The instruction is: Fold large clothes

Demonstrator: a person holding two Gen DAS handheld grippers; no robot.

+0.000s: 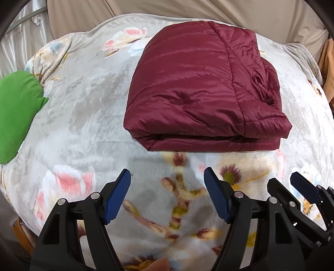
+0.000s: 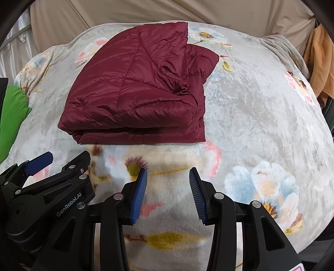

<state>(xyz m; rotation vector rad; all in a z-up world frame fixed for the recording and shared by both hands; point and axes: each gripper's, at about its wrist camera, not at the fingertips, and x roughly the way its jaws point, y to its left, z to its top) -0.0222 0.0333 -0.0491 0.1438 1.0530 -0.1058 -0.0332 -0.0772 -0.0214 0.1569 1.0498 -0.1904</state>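
Note:
A dark red quilted jacket lies folded into a thick rectangle on the floral blanket, its folded edge toward me. My left gripper hovers just short of that edge, open, with only blanket between its blue pads. In the right wrist view the same jacket sits up and to the left, and my right gripper stands open over the blanket, nothing in it. Each gripper shows at the edge of the other's view: the right one at the lower right, the left one at the lower left.
A green cloth lies at the blanket's left edge, also seen in the right wrist view. An orange-brown garment hangs at the far right. Beige fabric backs the bed.

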